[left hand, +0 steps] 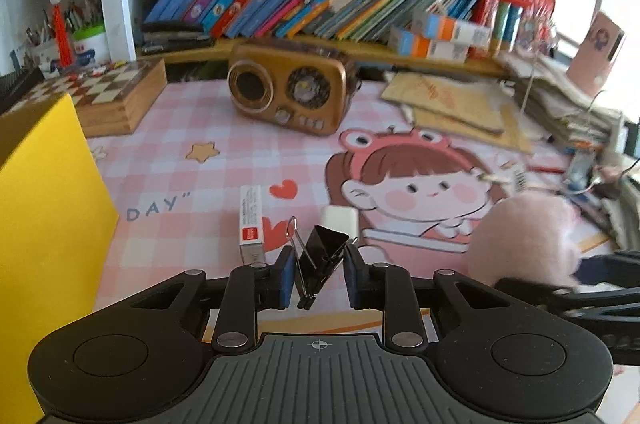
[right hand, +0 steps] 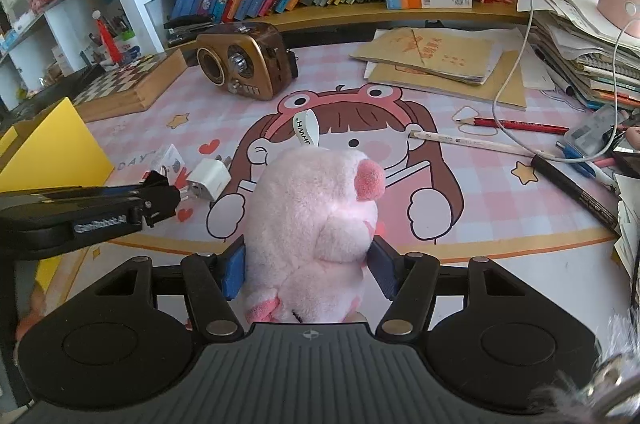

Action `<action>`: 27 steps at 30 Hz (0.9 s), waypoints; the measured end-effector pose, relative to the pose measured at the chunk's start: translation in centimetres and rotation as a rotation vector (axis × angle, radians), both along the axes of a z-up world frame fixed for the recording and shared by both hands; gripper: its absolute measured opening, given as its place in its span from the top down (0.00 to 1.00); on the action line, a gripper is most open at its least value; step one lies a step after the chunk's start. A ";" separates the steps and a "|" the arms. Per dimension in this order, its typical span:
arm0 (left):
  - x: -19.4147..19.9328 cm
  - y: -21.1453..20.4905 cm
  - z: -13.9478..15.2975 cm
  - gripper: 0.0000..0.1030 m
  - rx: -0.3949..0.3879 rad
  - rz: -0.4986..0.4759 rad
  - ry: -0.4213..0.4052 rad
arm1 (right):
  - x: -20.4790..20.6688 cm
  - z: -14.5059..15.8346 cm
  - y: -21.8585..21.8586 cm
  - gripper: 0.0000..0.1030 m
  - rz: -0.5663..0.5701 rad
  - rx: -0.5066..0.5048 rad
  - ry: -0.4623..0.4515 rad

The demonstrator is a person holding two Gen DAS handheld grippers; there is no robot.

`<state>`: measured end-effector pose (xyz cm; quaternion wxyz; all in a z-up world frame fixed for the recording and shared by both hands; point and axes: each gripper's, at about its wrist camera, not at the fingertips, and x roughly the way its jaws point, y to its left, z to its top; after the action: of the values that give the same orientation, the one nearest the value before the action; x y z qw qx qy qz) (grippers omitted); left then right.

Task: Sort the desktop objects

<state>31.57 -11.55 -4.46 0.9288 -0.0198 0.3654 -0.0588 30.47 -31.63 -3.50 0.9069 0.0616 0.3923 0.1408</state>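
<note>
In the left wrist view a black binder clip (left hand: 322,252) with wire handles stands tilted between the blue pads of my left gripper (left hand: 319,272), which is shut on it just above the pink cartoon desk mat (left hand: 192,179). A white charger plug (left hand: 339,222) and a small white and red box (left hand: 251,224) lie right beyond the clip. My right gripper (right hand: 308,264) is shut on a pink plush pig (right hand: 316,216), its pads pressed into both sides of the body. The left gripper (right hand: 160,195) shows at the left of the right wrist view, beside the plug (right hand: 209,179).
A yellow box (left hand: 44,207) stands close at the left. Behind are a chessboard box (left hand: 108,95), a brown retro radio (left hand: 286,93) and a shelf of books. Notebooks (right hand: 436,59), a red pencil (right hand: 516,123), pens (right hand: 572,189), a cable and paper stacks crowd the right.
</note>
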 end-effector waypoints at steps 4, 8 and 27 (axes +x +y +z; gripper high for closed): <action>-1.5 -0.2 1.3 0.76 -0.021 -0.001 -0.034 | -0.6 0.3 0.2 0.43 0.011 0.002 -0.005; -3.4 -0.6 2.5 0.76 -0.019 -0.015 -0.067 | -1.5 0.7 0.3 0.43 0.019 0.006 -0.013; -12.4 1.6 4.9 0.76 -0.133 -0.005 -0.122 | -8.5 2.6 1.3 0.43 0.028 -0.005 -0.042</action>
<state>19.14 -9.91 0.41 0.9458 -0.0769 0.3033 -0.0864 21.97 -30.38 -0.89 0.9130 0.0506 0.3744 0.1538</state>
